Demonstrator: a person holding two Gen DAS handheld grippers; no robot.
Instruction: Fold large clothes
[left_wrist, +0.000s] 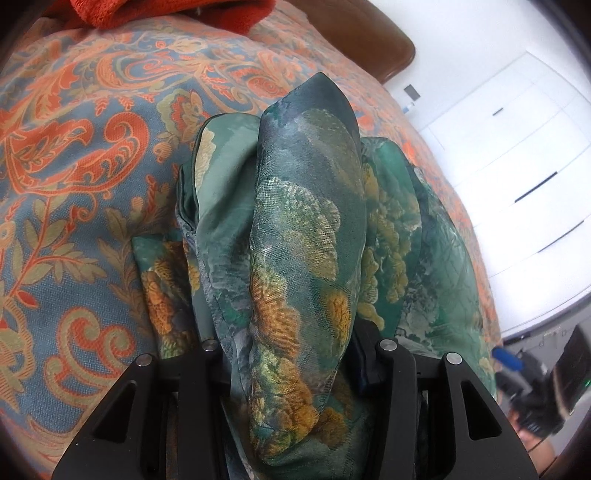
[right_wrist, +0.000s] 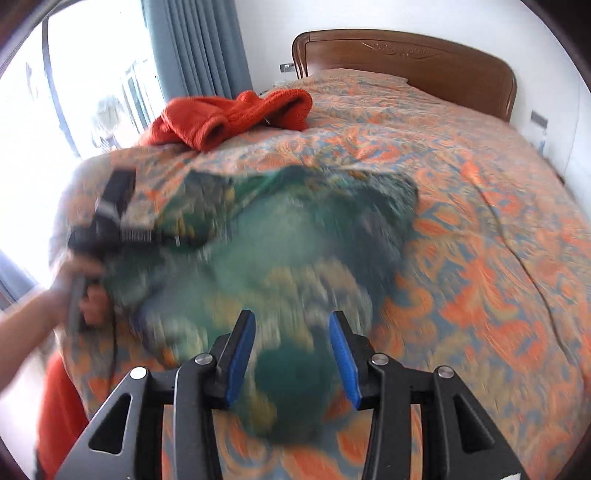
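A green garment with yellow flower print (left_wrist: 306, 229) is bunched up between the jaws of my left gripper (left_wrist: 295, 343), which is shut on it; the cloth hides the fingertips. In the right wrist view the same garment (right_wrist: 280, 251) lies blurred on the patterned bed cover (right_wrist: 480, 240). My right gripper (right_wrist: 291, 332) is open just above the garment's near edge, its blue pads (right_wrist: 345, 354) apart with nothing between them. The left gripper (right_wrist: 110, 221) shows at the garment's left side, held by a hand.
A red knitted garment (right_wrist: 236, 118) lies at the bed's far left, also at the top of the left wrist view (left_wrist: 166, 14). A wooden headboard (right_wrist: 406, 59) stands at the back. White drawers (left_wrist: 517, 177) are to the right, curtains and a window (right_wrist: 192, 40) to the left.
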